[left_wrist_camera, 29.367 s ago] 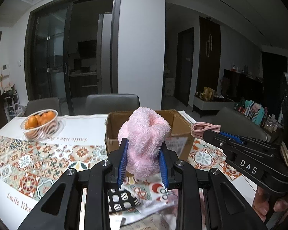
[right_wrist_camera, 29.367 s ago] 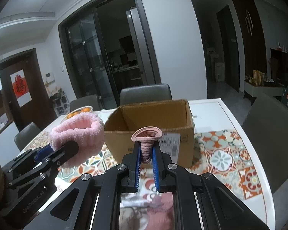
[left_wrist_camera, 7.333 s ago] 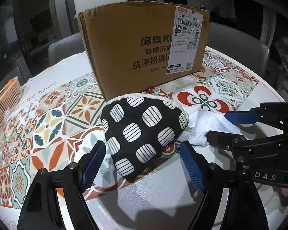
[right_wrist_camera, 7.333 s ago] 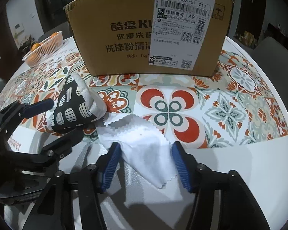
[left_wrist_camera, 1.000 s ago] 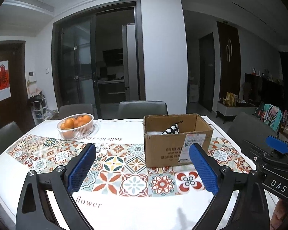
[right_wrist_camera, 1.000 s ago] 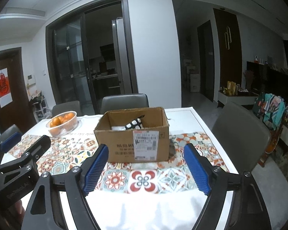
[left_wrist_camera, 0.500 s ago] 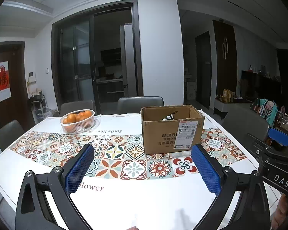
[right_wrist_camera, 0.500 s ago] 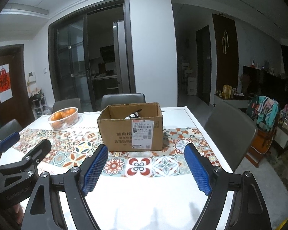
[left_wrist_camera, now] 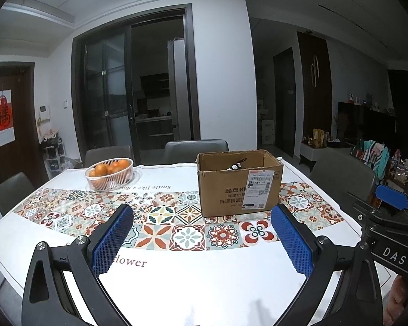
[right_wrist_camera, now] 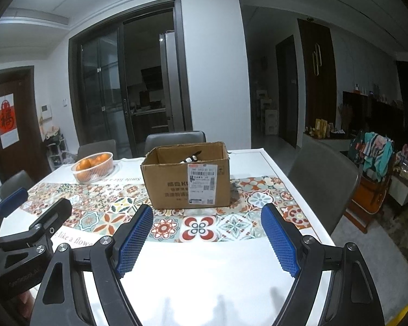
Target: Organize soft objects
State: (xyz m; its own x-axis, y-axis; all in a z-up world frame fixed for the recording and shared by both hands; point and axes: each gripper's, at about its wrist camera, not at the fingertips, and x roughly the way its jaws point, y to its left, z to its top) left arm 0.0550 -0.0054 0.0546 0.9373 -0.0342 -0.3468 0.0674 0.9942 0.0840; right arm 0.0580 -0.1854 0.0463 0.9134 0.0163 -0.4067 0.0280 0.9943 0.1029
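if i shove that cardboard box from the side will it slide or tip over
The cardboard box looks wider than tall and sits flat on the smooth patterned tablecloth, so it would probably slide rather than tip. Only a bit of black-and-white fabric shows inside, so it is likely light. Its thin open walls may flex.

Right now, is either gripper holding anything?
No, the left gripper and the right gripper are both wide open and empty, held back over the table in front of the cardboard box.
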